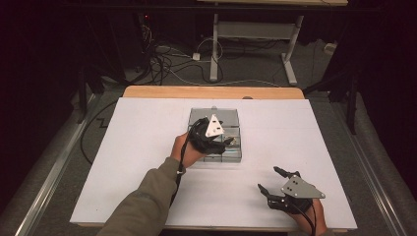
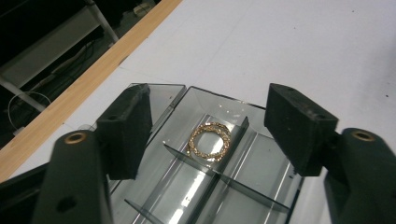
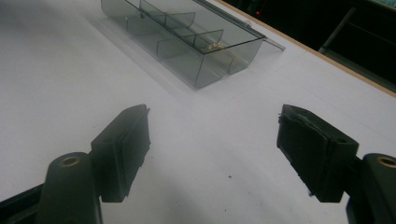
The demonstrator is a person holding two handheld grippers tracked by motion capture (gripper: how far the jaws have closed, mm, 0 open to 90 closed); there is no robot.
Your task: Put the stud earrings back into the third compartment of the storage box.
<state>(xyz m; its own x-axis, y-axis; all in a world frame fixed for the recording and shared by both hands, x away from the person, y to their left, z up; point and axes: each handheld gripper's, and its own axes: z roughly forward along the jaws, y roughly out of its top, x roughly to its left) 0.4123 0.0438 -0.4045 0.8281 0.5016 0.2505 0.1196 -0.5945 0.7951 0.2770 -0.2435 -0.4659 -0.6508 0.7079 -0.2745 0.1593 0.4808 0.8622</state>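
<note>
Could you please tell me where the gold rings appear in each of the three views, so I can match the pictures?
High view: gold rings by the left gripper's tips, in the box's right side.
Left gripper view: centre, between the open jaws.
Right gripper view: a small gold glint at upper centre.
Shared landmark: the clear divided box.

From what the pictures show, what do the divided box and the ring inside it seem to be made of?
Divided box: probably clear, smoke-tinted hard plastic; the white table shows through its thin, glossy walls.
Ring: looks like gold-coloured metal, perhaps plated, with a beaded or chain-like surface that glints; the true material cannot be told.
</note>
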